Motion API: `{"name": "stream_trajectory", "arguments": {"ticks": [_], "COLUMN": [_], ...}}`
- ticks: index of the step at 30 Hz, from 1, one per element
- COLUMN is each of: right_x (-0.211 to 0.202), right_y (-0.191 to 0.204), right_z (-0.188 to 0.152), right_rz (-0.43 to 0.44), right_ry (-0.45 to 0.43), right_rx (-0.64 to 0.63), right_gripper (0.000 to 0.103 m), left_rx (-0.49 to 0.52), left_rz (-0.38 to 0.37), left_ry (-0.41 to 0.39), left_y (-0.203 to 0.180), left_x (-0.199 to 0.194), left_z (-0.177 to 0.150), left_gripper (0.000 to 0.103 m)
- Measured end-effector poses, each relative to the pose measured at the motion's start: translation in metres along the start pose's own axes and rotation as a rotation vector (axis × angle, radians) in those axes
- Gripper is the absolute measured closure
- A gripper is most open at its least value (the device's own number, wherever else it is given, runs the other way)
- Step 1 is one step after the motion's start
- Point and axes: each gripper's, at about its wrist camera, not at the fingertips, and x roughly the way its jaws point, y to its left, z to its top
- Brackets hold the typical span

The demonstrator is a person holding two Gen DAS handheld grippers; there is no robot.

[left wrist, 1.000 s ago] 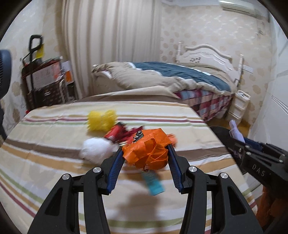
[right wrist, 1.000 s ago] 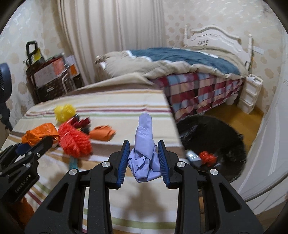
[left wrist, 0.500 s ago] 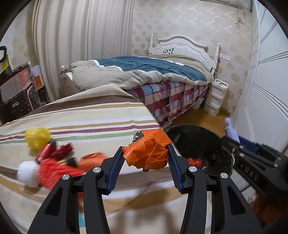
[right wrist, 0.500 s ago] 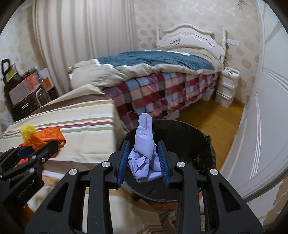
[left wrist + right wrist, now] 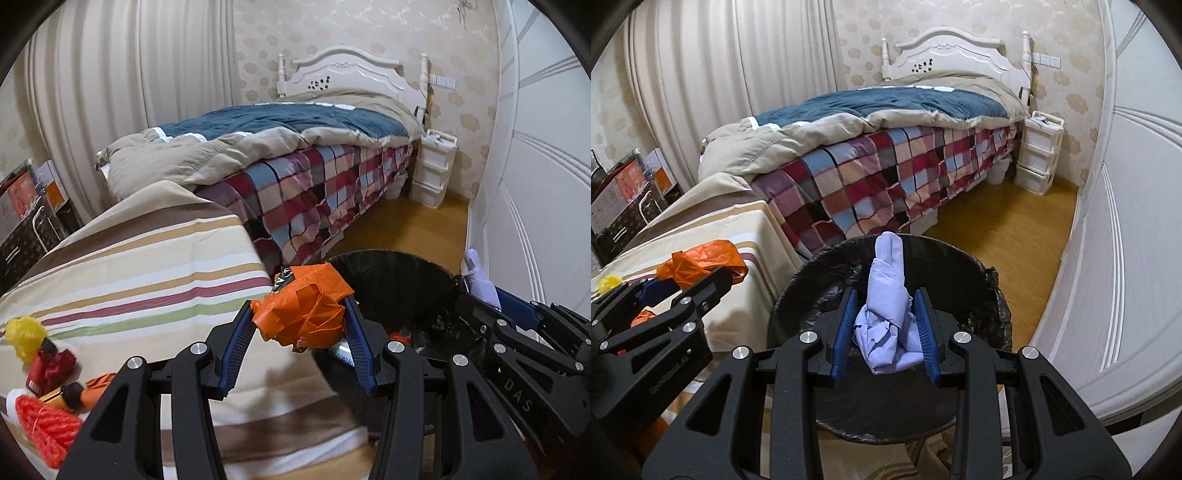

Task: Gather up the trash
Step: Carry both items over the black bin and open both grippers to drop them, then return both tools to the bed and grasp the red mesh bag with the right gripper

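My left gripper (image 5: 301,314) is shut on a crumpled orange bag (image 5: 306,312) and hangs at the near edge of the striped table (image 5: 147,273), beside the black-lined trash bin (image 5: 399,273). My right gripper (image 5: 884,299) is shut on a crumpled pale purple glove (image 5: 888,310), held directly over the open bin (image 5: 827,277). In the right wrist view the left gripper (image 5: 713,271) with its orange bag (image 5: 701,262) shows at the left. In the left wrist view the right gripper (image 5: 491,295) sits at the right edge with the purple glove (image 5: 478,277).
More trash lies on the table's left: a yellow ball (image 5: 24,334), red pieces (image 5: 51,369) and an orange-red net (image 5: 44,424). A bed with a checked blanket (image 5: 325,184) stands behind. A white drawer unit (image 5: 432,170) and white wall panels (image 5: 1126,258) border the wooden floor (image 5: 1008,229).
Both grippers have swung right from over the table toward the bin, each keeping its item. The right one now hangs over the bin's opening.
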Motion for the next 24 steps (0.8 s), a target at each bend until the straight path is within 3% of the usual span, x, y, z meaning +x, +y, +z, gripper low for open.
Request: {"name": "stream_trajectory", "arguments": {"ticks": [8, 12, 19, 24], "right_x": [0.012, 0.012, 0.001, -0.013], "right_y": [-0.010, -0.013, -0.011, 0.000], "right_z": [-0.002, -0.002, -0.005, -0.010], "right_rz": [-0.016, -0.031, -0.072, -0.050], "right_ry": [0.022, 0.016, -0.005, -0.008], "right_rx": [0.020, 0.034, 0.032, 0.031], "right_gripper": [0.071, 0.059, 0.041, 0.039], "left_rx": [0.025, 0.016, 0.011, 0.000], "left_rz": [0.016, 0.021, 0.069, 0.115], "left_ry": [0.043, 0.044, 0.009, -0.017], "left_y": [-0.011, -0.008, 0.002, 0.019], "left_x": [0.016, 0.016, 0.000, -0.025], "left_z": [0.001, 0.001, -0.003, -0.013], "left_gripper": [0.052, 0.029, 0.021, 0.019]}}
